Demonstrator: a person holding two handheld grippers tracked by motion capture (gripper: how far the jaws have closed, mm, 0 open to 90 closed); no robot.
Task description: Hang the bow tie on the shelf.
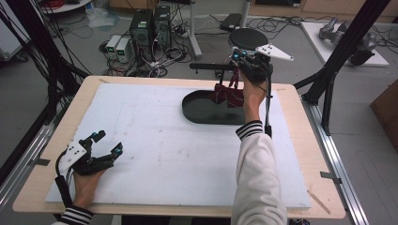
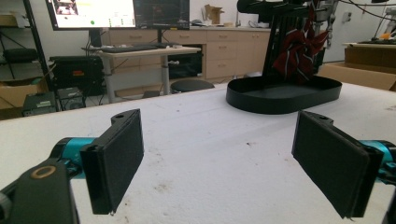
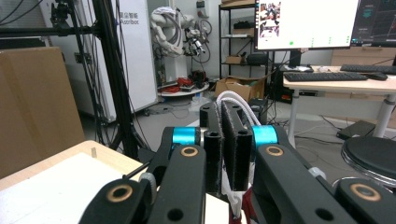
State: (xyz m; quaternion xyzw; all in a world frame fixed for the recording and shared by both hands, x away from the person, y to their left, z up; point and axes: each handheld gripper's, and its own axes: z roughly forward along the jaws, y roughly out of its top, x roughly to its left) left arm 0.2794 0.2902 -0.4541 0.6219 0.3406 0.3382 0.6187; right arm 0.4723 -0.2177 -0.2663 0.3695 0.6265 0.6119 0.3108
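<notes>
A dark red striped bow (image 1: 228, 95) hangs above the black oval base (image 1: 202, 112) of a stand, below the stand's horizontal bar (image 1: 209, 67). My right gripper (image 1: 241, 63) is raised at the bar's right end, shut on the bow's white strap (image 3: 232, 99); the right gripper (image 3: 226, 112) has its jaws pressed together on that loop. Whether the strap is over the bar I cannot tell. My left gripper (image 1: 107, 143) rests low at the table's near left, open, with nothing between its pads (image 2: 119, 158). The left gripper view shows the bow (image 2: 296, 53) and base (image 2: 280, 93) far ahead.
A white foam sheet (image 1: 155, 150) covers the wooden table (image 1: 300, 154). Beyond the far edge stand a round black stool (image 1: 248, 38), computer towers (image 1: 150, 28) and tangled cables. A black frame post (image 1: 342, 51) rises at the right.
</notes>
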